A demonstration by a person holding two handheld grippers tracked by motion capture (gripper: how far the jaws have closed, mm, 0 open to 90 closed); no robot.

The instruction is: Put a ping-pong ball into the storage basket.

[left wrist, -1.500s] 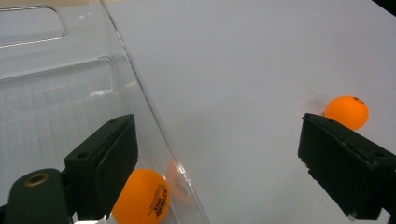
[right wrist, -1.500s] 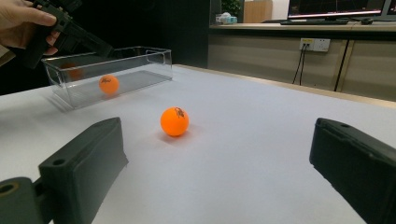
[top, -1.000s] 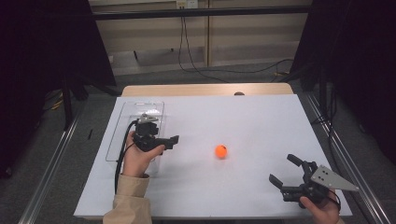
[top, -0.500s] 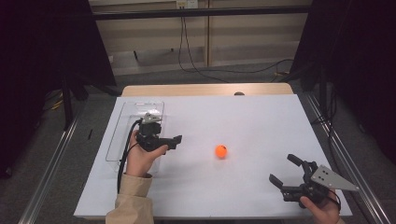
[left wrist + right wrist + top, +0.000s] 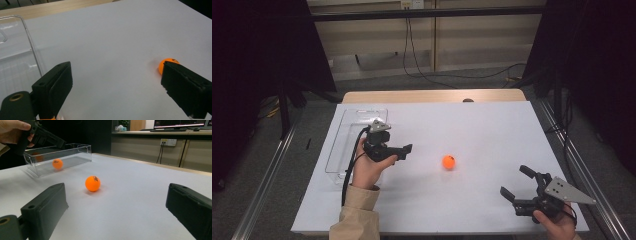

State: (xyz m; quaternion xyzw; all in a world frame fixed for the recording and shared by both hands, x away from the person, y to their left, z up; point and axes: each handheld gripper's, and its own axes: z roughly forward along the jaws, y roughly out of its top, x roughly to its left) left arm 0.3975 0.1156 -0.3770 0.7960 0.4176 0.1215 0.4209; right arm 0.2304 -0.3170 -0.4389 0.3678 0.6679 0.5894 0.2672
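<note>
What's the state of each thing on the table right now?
Ball: loose on the table, untouched, between the grippers.
Bin: upright, open-topped; one orange ball seen through its wall in the right gripper view.
Left gripper: open, empty, beside the bin, jaws toward the ball.
Right gripper: open, empty, near the table's front right corner.

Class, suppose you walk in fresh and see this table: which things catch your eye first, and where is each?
An orange ball sits alone near the middle of the white table. At the left edge lies a clear plastic tray, and the right gripper view shows another orange ball inside it. The left tongs hover open beside the tray; the right tongs wait open at the near right corner.
</note>
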